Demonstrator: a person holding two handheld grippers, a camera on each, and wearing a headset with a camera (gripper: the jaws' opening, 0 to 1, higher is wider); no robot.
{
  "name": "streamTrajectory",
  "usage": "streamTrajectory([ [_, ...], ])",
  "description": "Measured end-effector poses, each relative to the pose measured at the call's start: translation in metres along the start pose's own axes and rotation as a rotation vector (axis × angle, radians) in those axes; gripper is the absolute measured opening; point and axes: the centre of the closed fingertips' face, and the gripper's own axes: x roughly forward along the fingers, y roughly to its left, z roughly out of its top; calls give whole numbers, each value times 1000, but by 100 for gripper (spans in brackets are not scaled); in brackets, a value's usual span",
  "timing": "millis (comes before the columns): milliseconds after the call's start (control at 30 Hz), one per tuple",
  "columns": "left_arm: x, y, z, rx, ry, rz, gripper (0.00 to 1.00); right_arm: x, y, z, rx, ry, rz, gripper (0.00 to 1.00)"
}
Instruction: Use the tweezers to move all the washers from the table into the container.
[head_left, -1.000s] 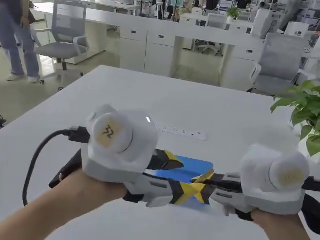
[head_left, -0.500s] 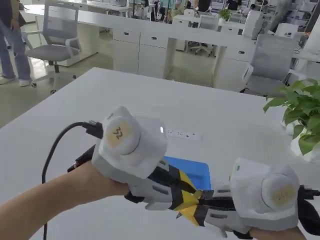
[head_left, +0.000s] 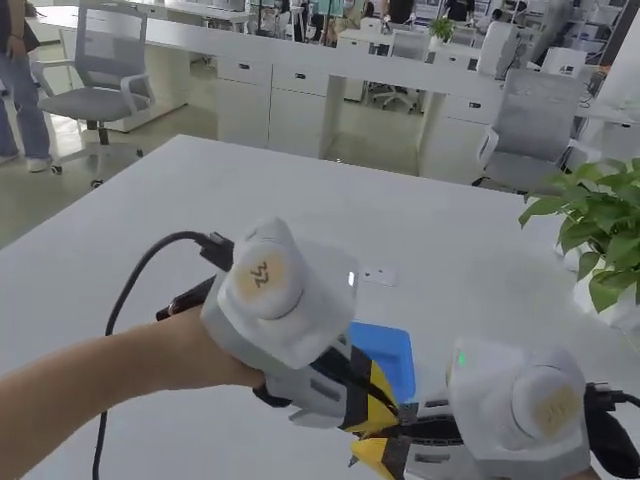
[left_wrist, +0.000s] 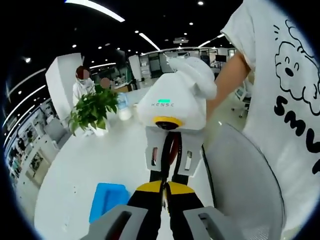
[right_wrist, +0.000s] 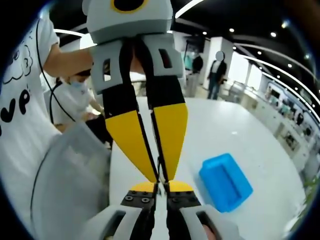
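**Tips nose to nose, container at 12 o'clock**

The left gripper (right_wrist: 159, 175) and the right gripper (right_wrist: 161, 192) meet tip to tip over the table (head_left: 450, 250). The jaws of both are closed together. Can't tell whether anything thin, such as the tweezers, is pinched where they meet.

The blue container (head_left: 398, 350) sits on the table. In the head view it is at 12 o'clock from the meeting point, just beyond it. In the right gripper view it is at 3 o'clock from the tips, with its long axis running 10 to 4.

Judgement: neither gripper is clearly nearer. Whichever one carries the tool needs only a short reach to the container.
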Motion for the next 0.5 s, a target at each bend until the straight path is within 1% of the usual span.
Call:
streamTrajectory([
  [100, 0, 0, -4, 10, 8, -7, 0, 1, 0, -4, 2, 8, 0, 3],
  [167, 1, 0, -8, 20, 17, -13, 0, 2, 0, -8, -6, 23, 3, 3],
  [233, 2, -1, -12, 33, 22, -23, 0, 3, 0, -11, -19, 39, 6, 3],
  [267, 3, -2, -14, 40, 21, -37, 0, 4, 0, -12, -19, 44, 9, 3],
  [300, 4, -2, -15, 32, 22, -41, 0, 5, 0, -13, -19, 47, 10, 3],
  [333, 5, -3, -17, 37, 27, -42, 0, 6, 1, -15, -23, 57, 18, 3],
  [400, 8, -4, -25, 72, 45, -51, 0, 9, 2, -21, -41, 83, 27, 3],
  [433, 9, -4, -28, 75, 53, -54, 0, 11, 1, -25, -60, 106, 31, 3],
  [467, 9, -3, -30, 74, 58, -55, 0, 13, 0, -28, -71, 118, 32, 3],
  [500, 9, -3, -36, 70, 69, -63, 0, 14, 0, -29, -77, 123, 33, 3],
])
